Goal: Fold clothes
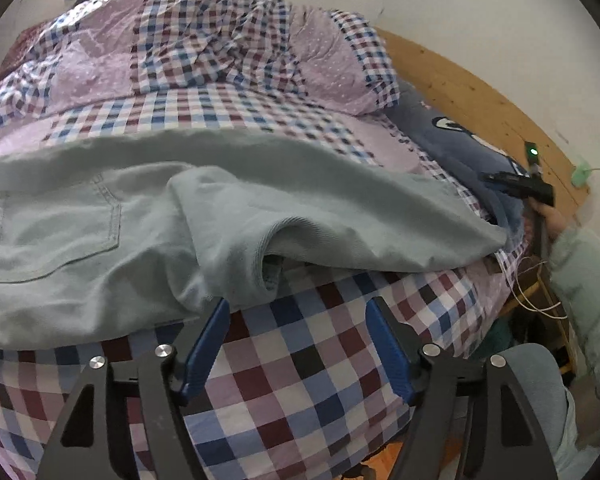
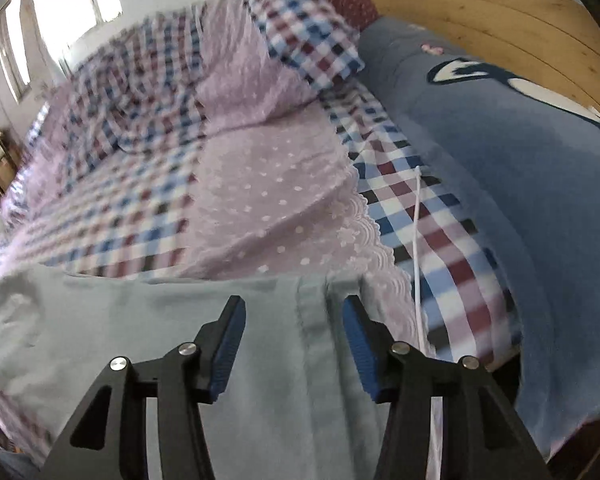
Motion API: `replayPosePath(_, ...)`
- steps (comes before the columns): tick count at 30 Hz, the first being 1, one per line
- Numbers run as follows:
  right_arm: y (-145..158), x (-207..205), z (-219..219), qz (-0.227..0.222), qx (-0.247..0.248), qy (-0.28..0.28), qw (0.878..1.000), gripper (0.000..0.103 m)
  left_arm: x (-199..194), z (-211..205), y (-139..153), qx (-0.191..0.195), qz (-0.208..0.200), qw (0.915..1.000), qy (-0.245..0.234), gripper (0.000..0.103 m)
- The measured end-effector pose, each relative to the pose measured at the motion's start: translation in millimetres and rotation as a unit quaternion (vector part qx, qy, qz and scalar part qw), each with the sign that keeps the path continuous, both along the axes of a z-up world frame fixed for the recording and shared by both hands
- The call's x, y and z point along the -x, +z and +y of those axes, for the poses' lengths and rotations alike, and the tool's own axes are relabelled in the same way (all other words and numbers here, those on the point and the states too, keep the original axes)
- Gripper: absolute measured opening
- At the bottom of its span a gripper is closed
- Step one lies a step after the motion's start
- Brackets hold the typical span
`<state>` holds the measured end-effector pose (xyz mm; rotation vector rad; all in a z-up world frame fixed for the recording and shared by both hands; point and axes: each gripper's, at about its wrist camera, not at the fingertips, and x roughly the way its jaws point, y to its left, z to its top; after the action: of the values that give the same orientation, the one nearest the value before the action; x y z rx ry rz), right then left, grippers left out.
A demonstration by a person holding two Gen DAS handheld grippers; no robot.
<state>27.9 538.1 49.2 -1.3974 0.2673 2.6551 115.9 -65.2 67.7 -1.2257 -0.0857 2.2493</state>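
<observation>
On my left wrist view, the left gripper (image 1: 298, 312) stands released over the checked bedspread (image 1: 300, 364), pale green trousers (image 1: 140, 216) just ahead. Right wrist view: the right gripper (image 2: 294, 312) spread, unclenched above the trousers (image 2: 260, 360). I read no writing.

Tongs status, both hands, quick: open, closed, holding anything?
Left tongs: open, nothing between the pads; the pale green trousers lie just ahead.
Right tongs: open over the trousers, gripping nothing.
</observation>
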Motion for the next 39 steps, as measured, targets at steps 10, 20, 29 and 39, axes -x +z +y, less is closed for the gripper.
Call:
replayPosePath(10, -31.1, 30.9, -15.1, -0.030, -0.115, 0.021, 0.993, 0.000, 15.3, 13.2, -20.4, 0.021, -0.030, 0.9993, 0.006, 0.075)
replayPosePath(20, -40.7, 72.6, 8.9, -0.096, -0.259, -0.069, 0.958, 0.002, 17.4, 11.3, -18.0, 0.007, -0.026, 0.9995, 0.017, 0.075)
replayPosePath(29, 14.4, -50.5, 10.0, 0.074, -0.034, -0.199, 0.977, 0.044, 18.1, 8.8, -17.3, -0.002, -0.025, 0.9993, 0.028, 0.075)
replayPosePath(39, 10.9, -132.0, -157.9, 0.147, 0.116, -0.080, 0.979, 0.046, 5.0, -30.7, -21.8, -0.058, -0.009, 0.9936, 0.097, 0.075)
